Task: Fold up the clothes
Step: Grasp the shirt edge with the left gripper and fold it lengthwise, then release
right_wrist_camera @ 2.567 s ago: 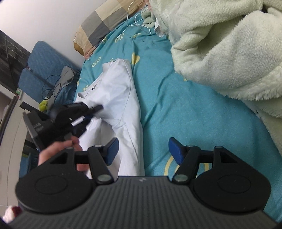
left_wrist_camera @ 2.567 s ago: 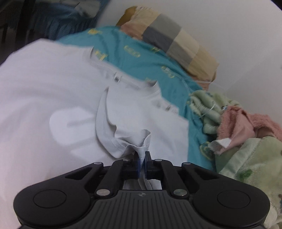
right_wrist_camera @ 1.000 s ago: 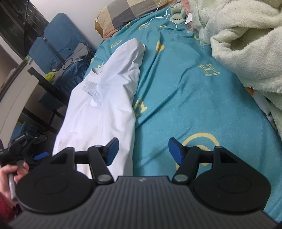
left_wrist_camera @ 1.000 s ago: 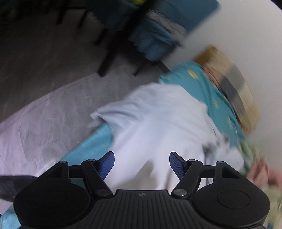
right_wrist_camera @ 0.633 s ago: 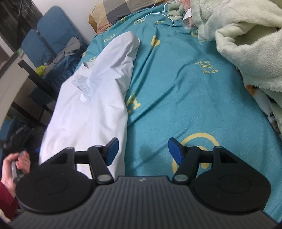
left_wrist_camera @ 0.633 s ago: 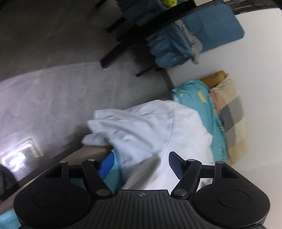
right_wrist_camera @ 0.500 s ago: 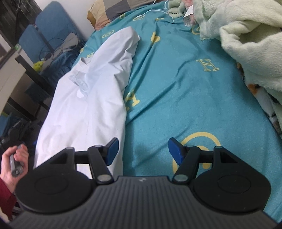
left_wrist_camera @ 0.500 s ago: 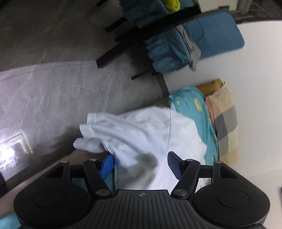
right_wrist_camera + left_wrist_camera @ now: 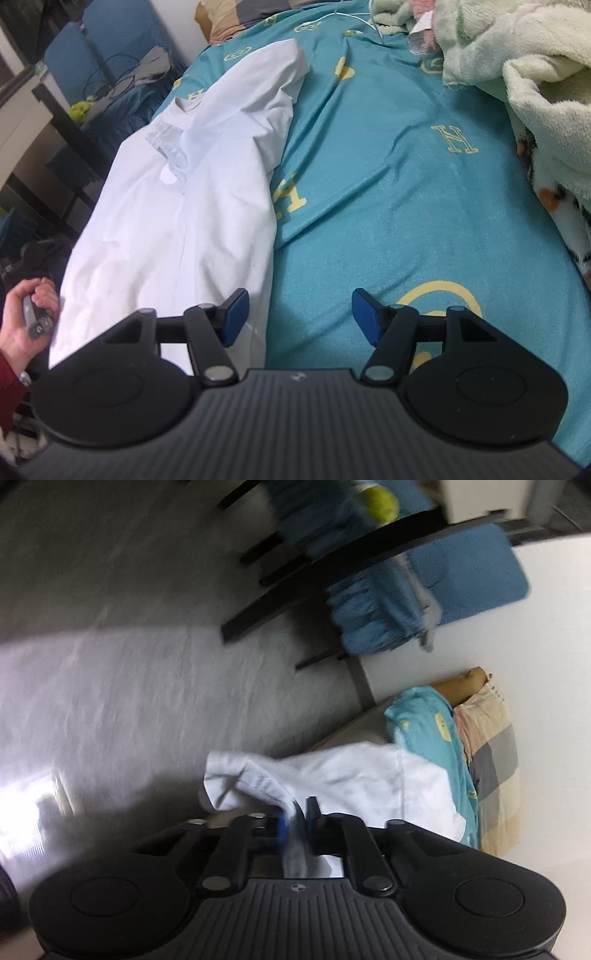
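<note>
A white shirt (image 9: 192, 192) lies lengthwise along the left side of a teal bed sheet (image 9: 388, 177), collar toward the pillow. In the left wrist view the shirt (image 9: 354, 775) hangs over the bed's edge, and my left gripper (image 9: 299, 812) is shut on its hanging edge. My right gripper (image 9: 297, 314) is open and empty, low over the sheet, its left finger beside the shirt's near right edge. The hand that holds the left gripper (image 9: 29, 314) shows at the left.
A fluffy pale green blanket (image 9: 535, 74) is heaped on the bed's right side. A checked pillow (image 9: 491, 753) lies at the head. Blue chairs (image 9: 110, 48) and a dark desk (image 9: 332, 565) stand left of the bed over grey floor (image 9: 129, 664).
My left gripper was open half a second ago over the shirt's hanging edge and has now shut on it. My right gripper stays open and has barely moved.
</note>
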Action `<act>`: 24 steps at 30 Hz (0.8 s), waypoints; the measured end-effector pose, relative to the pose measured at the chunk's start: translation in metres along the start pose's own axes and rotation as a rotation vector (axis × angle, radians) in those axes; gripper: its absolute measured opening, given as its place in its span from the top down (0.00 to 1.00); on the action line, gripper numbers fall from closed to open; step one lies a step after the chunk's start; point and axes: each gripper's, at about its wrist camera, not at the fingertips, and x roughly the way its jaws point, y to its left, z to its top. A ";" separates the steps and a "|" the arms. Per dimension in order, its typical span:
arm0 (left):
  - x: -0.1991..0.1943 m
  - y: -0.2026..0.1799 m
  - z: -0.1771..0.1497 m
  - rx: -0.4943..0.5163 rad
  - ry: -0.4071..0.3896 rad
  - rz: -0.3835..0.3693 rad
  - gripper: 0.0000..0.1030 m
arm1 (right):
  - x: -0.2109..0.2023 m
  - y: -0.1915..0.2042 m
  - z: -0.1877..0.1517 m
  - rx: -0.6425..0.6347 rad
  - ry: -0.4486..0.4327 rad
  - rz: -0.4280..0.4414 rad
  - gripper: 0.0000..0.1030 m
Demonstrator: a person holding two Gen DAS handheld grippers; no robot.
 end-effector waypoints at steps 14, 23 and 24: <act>-0.063 -0.229 -0.062 0.997 -0.192 0.096 0.98 | -0.030 -0.021 0.010 0.116 -0.100 0.072 0.37; -0.053 -0.310 -0.219 1.376 -0.083 -0.054 0.97 | -0.043 -0.040 0.013 0.200 -0.137 0.150 0.37; -0.049 -0.308 -0.233 1.390 -0.062 -0.057 0.96 | -0.044 -0.042 0.013 0.208 -0.141 0.156 0.37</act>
